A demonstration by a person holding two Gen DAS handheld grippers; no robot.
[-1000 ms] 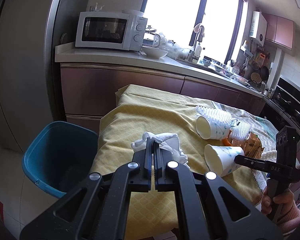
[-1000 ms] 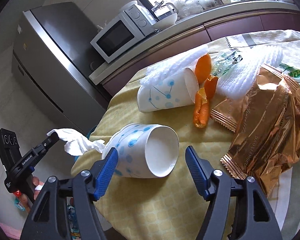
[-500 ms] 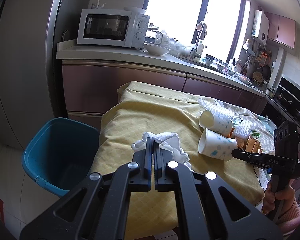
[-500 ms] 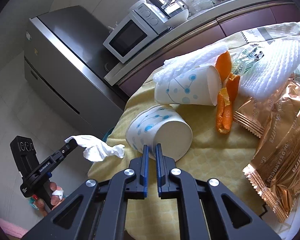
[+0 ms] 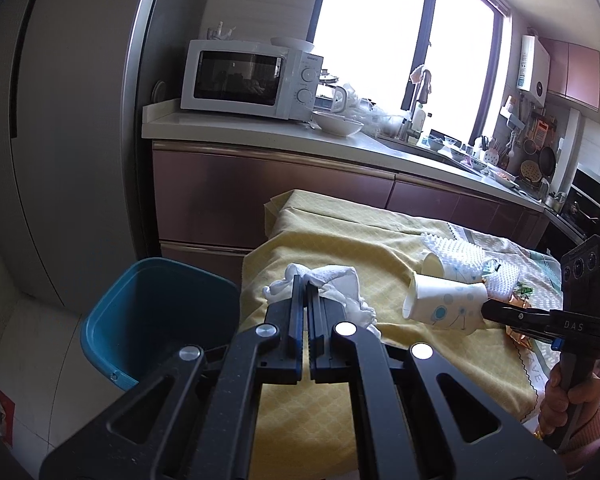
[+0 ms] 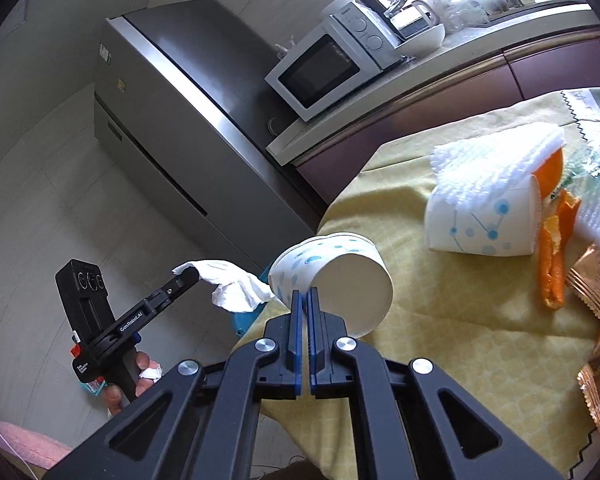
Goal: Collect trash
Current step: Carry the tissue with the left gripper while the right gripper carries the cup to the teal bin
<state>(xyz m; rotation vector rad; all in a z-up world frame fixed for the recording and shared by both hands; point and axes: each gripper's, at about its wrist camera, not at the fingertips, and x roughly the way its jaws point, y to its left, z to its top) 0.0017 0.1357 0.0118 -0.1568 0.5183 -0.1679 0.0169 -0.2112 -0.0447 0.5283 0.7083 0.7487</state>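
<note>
The left gripper (image 5: pixel 305 288) is closed on a crumpled white tissue (image 5: pixel 332 286), held off the table's (image 5: pixel 340 240) left edge near the blue bin (image 5: pixel 156 312). The right gripper (image 6: pixel 304 300) is closed on the rim of a paper cup (image 6: pixel 332 276), lifted above the table's left end. A second cup (image 6: pixel 480 224) lies on its side further right, beside orange peel (image 6: pixel 552 252).

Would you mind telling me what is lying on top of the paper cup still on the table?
A white foam net sleeve drapes over the lying paper cup, hiding its upper side. Orange peel sits at its mouth; the inside is not visible.
</note>
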